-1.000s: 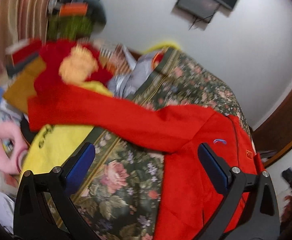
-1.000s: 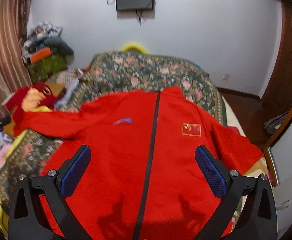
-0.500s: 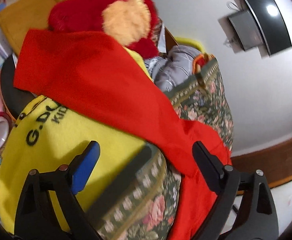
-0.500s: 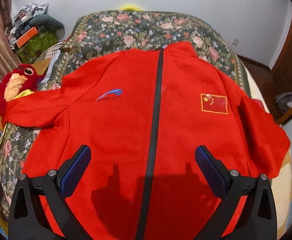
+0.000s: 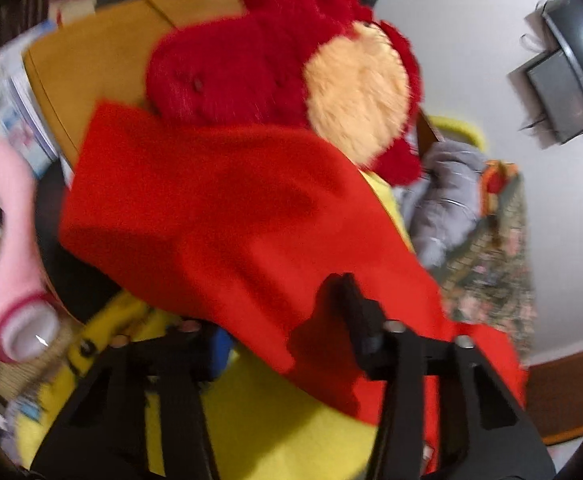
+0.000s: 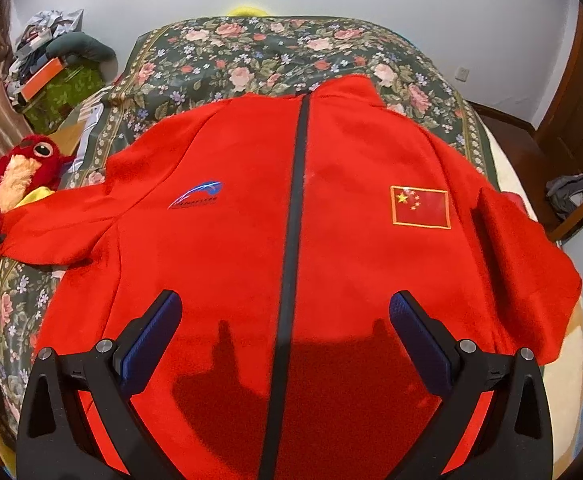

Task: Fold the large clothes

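Observation:
A red zip jacket (image 6: 351, 208) lies face up on the floral bedspread (image 6: 283, 48), sleeves spread to both sides. My right gripper (image 6: 285, 336) is open and empty, hovering over the jacket's lower front astride the black zip. The jacket's left sleeve (image 5: 219, 216) hangs off the bed's left side over a yellow blanket (image 5: 275, 428). My left gripper (image 5: 283, 320) is at this sleeve: the sleeve's lower edge lies between its jaws, with one finger (image 5: 355, 320) above the cloth and the other below it. The jaws still stand apart.
A red plush toy (image 5: 291, 68) sits just beyond the sleeve end; it also shows in the right wrist view (image 6: 19, 176). A pink plush (image 5: 3, 248) is at the far left. Clutter (image 6: 51, 60) is piled beside the bed. The bed's right edge (image 6: 571, 360) is near the right sleeve.
My left gripper has moved in onto the left sleeve, which now lies between its jaws, and the jaws have narrowed. My right gripper has lowered slightly toward the jacket front.

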`<state>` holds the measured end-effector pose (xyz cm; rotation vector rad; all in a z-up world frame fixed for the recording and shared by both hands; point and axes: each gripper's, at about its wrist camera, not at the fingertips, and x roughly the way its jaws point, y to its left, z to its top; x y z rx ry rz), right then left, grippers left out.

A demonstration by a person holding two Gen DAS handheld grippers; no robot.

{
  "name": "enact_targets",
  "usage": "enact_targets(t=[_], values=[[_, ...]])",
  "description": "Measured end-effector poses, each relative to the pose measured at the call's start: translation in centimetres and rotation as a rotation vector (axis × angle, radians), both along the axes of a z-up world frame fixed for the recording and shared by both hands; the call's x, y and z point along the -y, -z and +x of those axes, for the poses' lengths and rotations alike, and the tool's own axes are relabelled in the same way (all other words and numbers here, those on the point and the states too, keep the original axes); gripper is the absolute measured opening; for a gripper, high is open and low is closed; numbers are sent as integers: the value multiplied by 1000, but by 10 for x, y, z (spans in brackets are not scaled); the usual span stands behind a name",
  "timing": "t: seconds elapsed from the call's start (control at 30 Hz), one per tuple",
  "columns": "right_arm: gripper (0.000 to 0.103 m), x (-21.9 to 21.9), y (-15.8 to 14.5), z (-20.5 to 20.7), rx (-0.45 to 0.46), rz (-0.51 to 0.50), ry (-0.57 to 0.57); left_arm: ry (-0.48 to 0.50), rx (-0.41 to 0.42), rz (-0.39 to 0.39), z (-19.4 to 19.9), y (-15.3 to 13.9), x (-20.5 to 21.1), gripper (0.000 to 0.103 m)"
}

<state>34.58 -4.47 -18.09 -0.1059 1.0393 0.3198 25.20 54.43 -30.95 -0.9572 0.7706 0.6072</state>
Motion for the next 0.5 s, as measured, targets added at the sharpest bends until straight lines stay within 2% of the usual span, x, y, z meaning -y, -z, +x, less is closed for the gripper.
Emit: enact_targets(t=[0.03,0.1,0.17,0.23,0.37,0.5], values=[[103,3,-2,0,3,4,5,4,-24,34,4,-4,0,30],[103,8,-6,-1,10,11,12,17,-61,99,10,-15,2,10],[103,13,-11,-2,20,9,15,48,-90,203,19,-36,11,9],[103,17,-15,-3,34,-1,17,82,-82,264,23,-56,21,6],[103,27,-24,-4,67,-10,20,155,-8,339,37,-104,51,4],[103,37,-32,-6,88,-2,17,255,88,416,60,-161,100,4]])
